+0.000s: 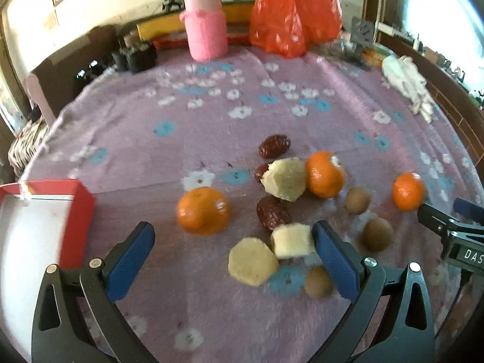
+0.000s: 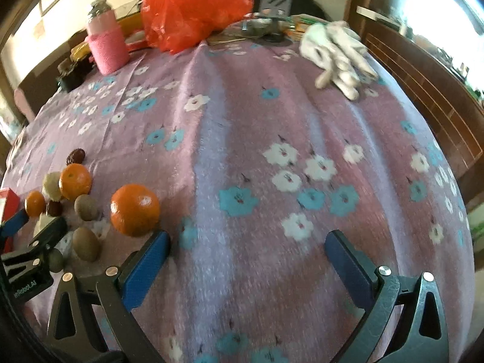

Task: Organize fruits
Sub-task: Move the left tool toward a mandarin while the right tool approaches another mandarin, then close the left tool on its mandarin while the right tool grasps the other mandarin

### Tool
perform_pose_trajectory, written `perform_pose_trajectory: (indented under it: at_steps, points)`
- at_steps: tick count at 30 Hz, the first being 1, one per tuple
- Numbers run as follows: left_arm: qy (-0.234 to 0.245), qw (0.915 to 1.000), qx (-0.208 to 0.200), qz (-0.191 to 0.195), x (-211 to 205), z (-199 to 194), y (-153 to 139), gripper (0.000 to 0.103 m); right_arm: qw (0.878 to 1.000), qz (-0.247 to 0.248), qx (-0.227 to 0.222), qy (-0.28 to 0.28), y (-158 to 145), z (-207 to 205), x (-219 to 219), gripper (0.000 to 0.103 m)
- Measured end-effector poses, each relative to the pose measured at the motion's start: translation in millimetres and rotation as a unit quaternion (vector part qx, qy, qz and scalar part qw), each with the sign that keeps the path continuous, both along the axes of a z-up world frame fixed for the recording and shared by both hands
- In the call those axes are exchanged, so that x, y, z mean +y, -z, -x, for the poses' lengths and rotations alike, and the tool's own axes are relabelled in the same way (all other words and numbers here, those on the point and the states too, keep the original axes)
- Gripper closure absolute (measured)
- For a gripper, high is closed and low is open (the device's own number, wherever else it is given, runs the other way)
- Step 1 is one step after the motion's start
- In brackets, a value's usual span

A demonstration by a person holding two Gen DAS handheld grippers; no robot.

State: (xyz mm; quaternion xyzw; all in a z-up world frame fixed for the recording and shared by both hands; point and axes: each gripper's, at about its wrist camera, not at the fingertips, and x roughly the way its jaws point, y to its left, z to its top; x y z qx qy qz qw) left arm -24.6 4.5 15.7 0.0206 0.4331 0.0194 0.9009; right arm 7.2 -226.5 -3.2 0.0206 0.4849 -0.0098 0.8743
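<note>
Fruit lies scattered on a purple flowered cloth (image 1: 187,139). My left gripper (image 1: 234,236) is open above the pile, with an orange (image 1: 202,210) and pale peeled chunks (image 1: 252,260) just ahead of its fingers. Two more oranges (image 1: 325,174) (image 1: 407,191), dark red dates (image 1: 274,145), another pale chunk (image 1: 284,179) and brown kiwis (image 1: 377,234) lie beyond. A red box (image 1: 77,211) with a white inside sits at the left. My right gripper (image 2: 246,242) is open over bare cloth, right of an orange (image 2: 134,210) and kiwis (image 2: 86,243).
At the back stand a pink-sleeved bottle (image 1: 205,27), a red plastic bag (image 1: 295,12) and dark small items (image 1: 134,56). White gloves (image 2: 338,54) lie at the far right. A wooden edge (image 2: 423,90) borders the cloth on the right.
</note>
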Motion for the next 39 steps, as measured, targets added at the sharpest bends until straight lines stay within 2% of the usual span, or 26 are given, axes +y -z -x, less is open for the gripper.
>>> perform_pose_trajectory:
  at_steps: [2,5,11,16,20,23,27,30,32,34,38,39]
  points:
    - [-0.002,0.9997,-0.022,-0.008,3,12,-13,0.000,0.999,-0.026,-0.022,-0.001,-8,11,-4,0.000]
    - [-0.006,0.9990,-0.042,-0.014,11,27,-28,0.000,0.998,-0.033,-0.058,-0.008,-25,28,1,0.000]
    - [-0.038,0.9980,-0.048,-0.015,53,51,-43,0.000,0.992,-0.032,-0.115,-0.047,-54,48,21,0.000]
    - [-0.039,0.9982,-0.044,-0.015,72,62,-38,0.000,0.992,-0.047,-0.094,-0.067,-45,39,33,0.000]
    - [-0.014,0.9994,-0.027,-0.015,60,57,-30,0.000,0.992,-0.053,-0.080,-0.077,-34,30,40,0.000]
    - [0.016,0.9998,-0.014,-0.001,42,50,-25,0.000,0.993,-0.046,-0.070,-0.083,-27,24,43,0.000]
    - [0.040,0.9992,-0.002,-0.002,25,39,-19,0.000,0.993,-0.056,-0.066,-0.074,-23,19,32,0.001]
    - [0.036,0.9993,0.002,0.008,28,28,-20,0.000,0.993,-0.080,-0.059,-0.068,-22,10,24,0.002]
    - [0.031,0.9995,0.001,0.005,32,20,-23,0.000,0.993,-0.077,-0.055,-0.071,-22,5,27,0.003]
    - [0.025,0.9997,0.007,0.000,36,13,-24,0.000,0.993,-0.071,-0.049,-0.075,-19,-1,33,0.012]
    - [0.019,0.9996,0.010,0.018,45,3,-22,0.000,0.994,-0.074,-0.029,-0.070,-7,-10,39,0.021]
    - [0.016,0.9996,0.014,0.019,45,-1,-20,0.000,0.995,-0.068,-0.039,-0.068,-7,-9,39,0.024]
